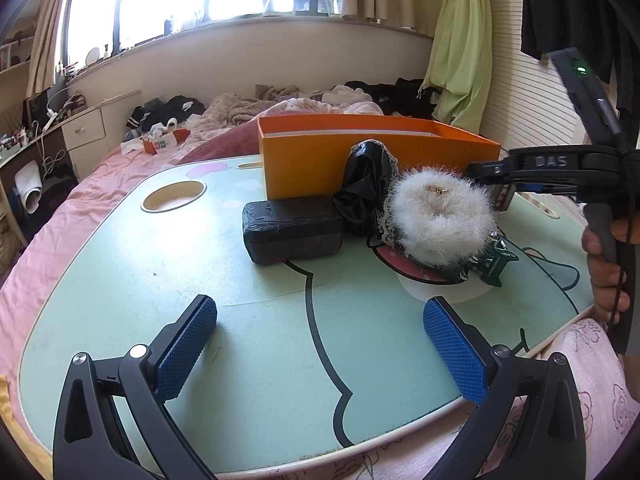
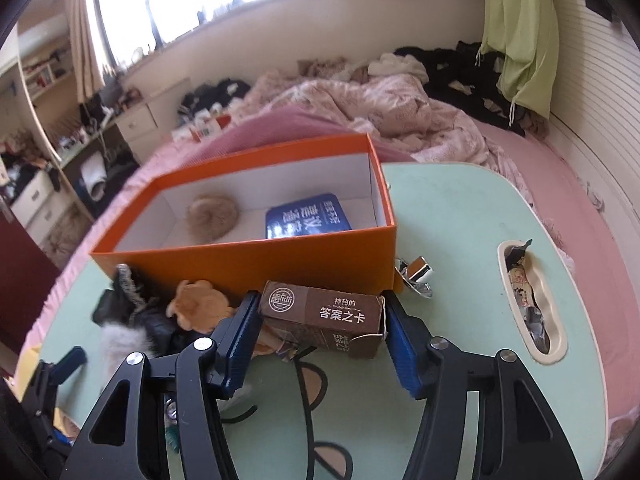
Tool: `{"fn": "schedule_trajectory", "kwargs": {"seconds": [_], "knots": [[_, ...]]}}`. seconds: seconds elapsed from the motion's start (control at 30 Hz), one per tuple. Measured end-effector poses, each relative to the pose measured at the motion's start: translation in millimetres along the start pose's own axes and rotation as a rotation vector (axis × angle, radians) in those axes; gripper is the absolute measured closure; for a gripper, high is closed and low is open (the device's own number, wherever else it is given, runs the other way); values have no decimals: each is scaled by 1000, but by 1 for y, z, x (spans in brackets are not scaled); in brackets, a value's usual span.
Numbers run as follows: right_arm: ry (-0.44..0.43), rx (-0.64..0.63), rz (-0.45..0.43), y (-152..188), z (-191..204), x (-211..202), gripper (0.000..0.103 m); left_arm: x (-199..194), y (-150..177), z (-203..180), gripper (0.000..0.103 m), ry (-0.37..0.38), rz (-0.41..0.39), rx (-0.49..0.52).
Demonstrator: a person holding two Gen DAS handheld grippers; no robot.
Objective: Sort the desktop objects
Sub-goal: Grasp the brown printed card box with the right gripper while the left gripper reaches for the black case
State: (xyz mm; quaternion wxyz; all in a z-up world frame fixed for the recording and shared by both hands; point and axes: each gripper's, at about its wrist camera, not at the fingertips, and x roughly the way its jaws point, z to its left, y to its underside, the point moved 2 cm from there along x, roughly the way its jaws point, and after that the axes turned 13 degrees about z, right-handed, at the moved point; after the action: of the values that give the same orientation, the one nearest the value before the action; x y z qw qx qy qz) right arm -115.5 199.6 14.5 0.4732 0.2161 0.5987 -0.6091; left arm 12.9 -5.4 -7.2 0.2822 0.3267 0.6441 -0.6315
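Observation:
An open orange box [image 2: 248, 260] stands on the mint lap table [image 2: 460, 220]; inside lie a beige fur ball [image 2: 212, 216] and a blue card pack [image 2: 306, 216]. In front of it my right gripper [image 2: 322, 304] is shut on a brown card box [image 2: 324, 312], a blue pad pressed against each end. My left gripper [image 1: 320, 308] hovers open over the table's near part with nothing between its fingers. Ahead of it sit a black case [image 1: 294, 228], a black bag with lace trim [image 1: 368, 184] and a white fluffy ring [image 1: 436, 216].
A tan plush toy [image 2: 200, 304] lies left of the brown box and a metal clip [image 2: 416, 276] lies by the orange box's right corner. The table has a cup hole [image 1: 174, 196] and a slot holding wrappers [image 2: 528, 300]. A green clip [image 1: 496, 260] lies beside the fluffy ring. Bedding surrounds the table.

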Motion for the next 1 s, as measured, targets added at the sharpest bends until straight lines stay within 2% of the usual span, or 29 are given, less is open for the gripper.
{"fn": "schedule_trajectory", "kwargs": {"seconds": [0.13, 0.2, 0.23, 0.3, 0.37, 0.43, 0.57, 0.7, 0.8, 0.83, 0.93, 1.0], "knots": [[-103, 8, -84, 15, -3, -29, 44, -17, -11, 26, 0, 169, 15, -77], [-113, 7, -116, 19, -3, -41, 44, -29, -18, 41, 0, 147, -22, -110], [-113, 7, -129, 22, -4, -46, 44, -33, -22, 47, 0, 99, -34, -117], [-120, 13, -140, 24, -5, -53, 44, -31, -27, 52, 3, 40, -13, -106], [-136, 14, -142, 26, -5, -57, 44, -21, -32, 50, 9, 70, 44, -93], [-135, 9, -147, 26, -3, -60, 44, -9, -39, 42, 9, 94, 103, -86], [-144, -1, -151, 26, 1, -62, 44, 11, -61, 34, 9, 36, 158, -103], [-150, 3, -141, 27, -1, -60, 44, 28, -68, 28, 9, 39, 213, -98], [-154, 3, -134, 27, -2, -57, 44, 44, -71, 24, 9, 33, 291, -88], [-153, 2, -134, 28, -2, -57, 44, 44, -71, 24, 12, 24, 291, -92], [-154, 4, -135, 28, -1, -57, 44, 40, -72, 22, 40, 27, 286, -97], [-153, 4, -138, 28, 0, -57, 44, 36, -67, 25, 41, 30, 276, -96]]}}
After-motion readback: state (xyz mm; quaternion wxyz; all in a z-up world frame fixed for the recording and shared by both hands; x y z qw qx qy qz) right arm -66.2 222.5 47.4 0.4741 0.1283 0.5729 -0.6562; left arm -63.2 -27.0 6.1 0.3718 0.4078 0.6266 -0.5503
